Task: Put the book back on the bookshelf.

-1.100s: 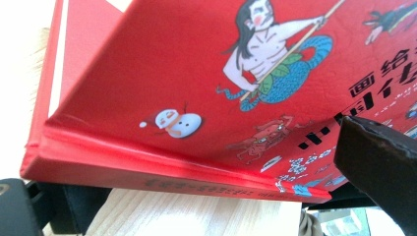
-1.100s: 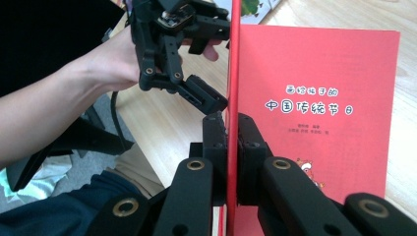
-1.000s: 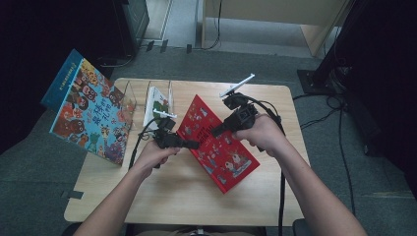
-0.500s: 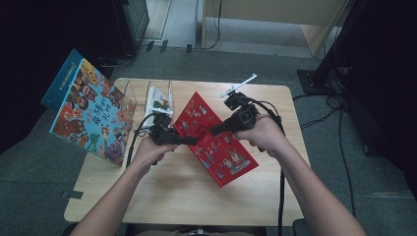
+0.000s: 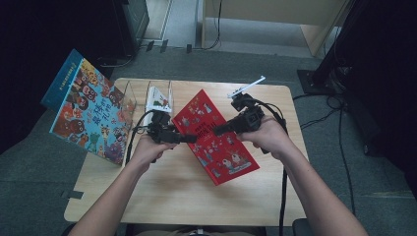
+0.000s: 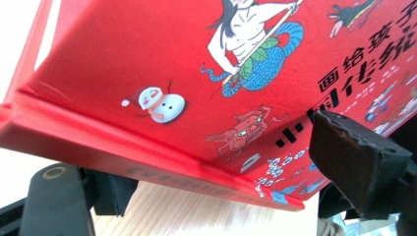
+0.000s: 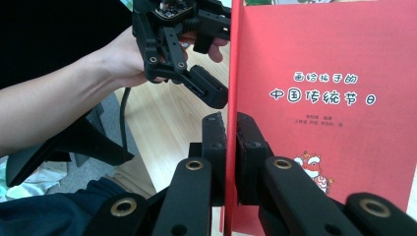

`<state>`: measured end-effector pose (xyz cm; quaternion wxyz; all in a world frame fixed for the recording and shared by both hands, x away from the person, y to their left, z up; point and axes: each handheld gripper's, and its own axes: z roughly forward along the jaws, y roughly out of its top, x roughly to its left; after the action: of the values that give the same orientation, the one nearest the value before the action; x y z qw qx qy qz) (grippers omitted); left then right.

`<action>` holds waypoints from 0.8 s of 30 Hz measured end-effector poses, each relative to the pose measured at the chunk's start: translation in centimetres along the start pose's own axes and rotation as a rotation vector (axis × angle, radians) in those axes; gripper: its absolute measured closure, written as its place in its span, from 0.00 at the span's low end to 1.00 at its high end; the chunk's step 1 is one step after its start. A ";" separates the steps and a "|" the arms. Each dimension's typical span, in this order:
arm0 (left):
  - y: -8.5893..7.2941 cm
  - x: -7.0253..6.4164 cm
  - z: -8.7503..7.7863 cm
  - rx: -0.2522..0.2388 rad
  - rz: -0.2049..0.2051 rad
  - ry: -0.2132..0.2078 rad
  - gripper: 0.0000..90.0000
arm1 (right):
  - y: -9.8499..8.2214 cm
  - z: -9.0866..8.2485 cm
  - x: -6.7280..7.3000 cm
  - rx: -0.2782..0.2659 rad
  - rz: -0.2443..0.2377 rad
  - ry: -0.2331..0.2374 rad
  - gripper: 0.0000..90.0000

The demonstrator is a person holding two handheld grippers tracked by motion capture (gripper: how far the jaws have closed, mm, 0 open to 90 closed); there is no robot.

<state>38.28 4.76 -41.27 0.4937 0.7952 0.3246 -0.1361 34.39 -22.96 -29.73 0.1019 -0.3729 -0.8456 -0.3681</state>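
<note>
Red book (image 5: pixel 216 137) held above the wooden table (image 5: pixel 162 196) between two hand-held grippers. Right gripper (image 7: pixel 227 147): jaws clamped on the cover edge of the red book, one pad on each face, the title page facing its camera. Left gripper (image 5: pixel 189 139): jaws astride the spine side of the red book, one pad over the cover, one under it; whether the pads press cannot be told.

Compared with half a second ago, the red book lies at much the same slant and the right gripper keeps its place on it; the left gripper sits at the same edge of the red book, having come in from farther off a full second ago.

Beyond the red book, toward the far-left part of the table, a clear rack (image 5: pixel 147 93) holds a thin white book (image 5: pixel 158 98). Left of the red book, a large blue picture book (image 5: pixel 86 110) leans off the table edge. Past the red book, grey carpet (image 5: pixel 206 59), a pale cabinet (image 5: pixel 275 19) and dark stands (image 5: pixel 339 49).
</note>
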 end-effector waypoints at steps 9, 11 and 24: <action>0.3 0.0 -0.6 -0.031 0.018 -0.023 0.28 | -0.4 -0.3 -0.5 -0.037 -0.013 0.004 0.98; 0.3 0.0 -1.0 -0.045 0.023 -0.029 0.30 | -0.5 -0.4 -0.6 -0.047 -0.016 0.012 0.98; 0.5 0.2 -2.7 -0.098 0.008 -0.067 0.49 | -0.7 -0.5 -1.5 -0.081 -0.012 0.055 0.99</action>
<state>38.53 7.01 -39.77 0.5434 0.7662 0.3110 -0.1448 34.95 -24.46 -30.41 0.1078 -0.3613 -0.8292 -0.4127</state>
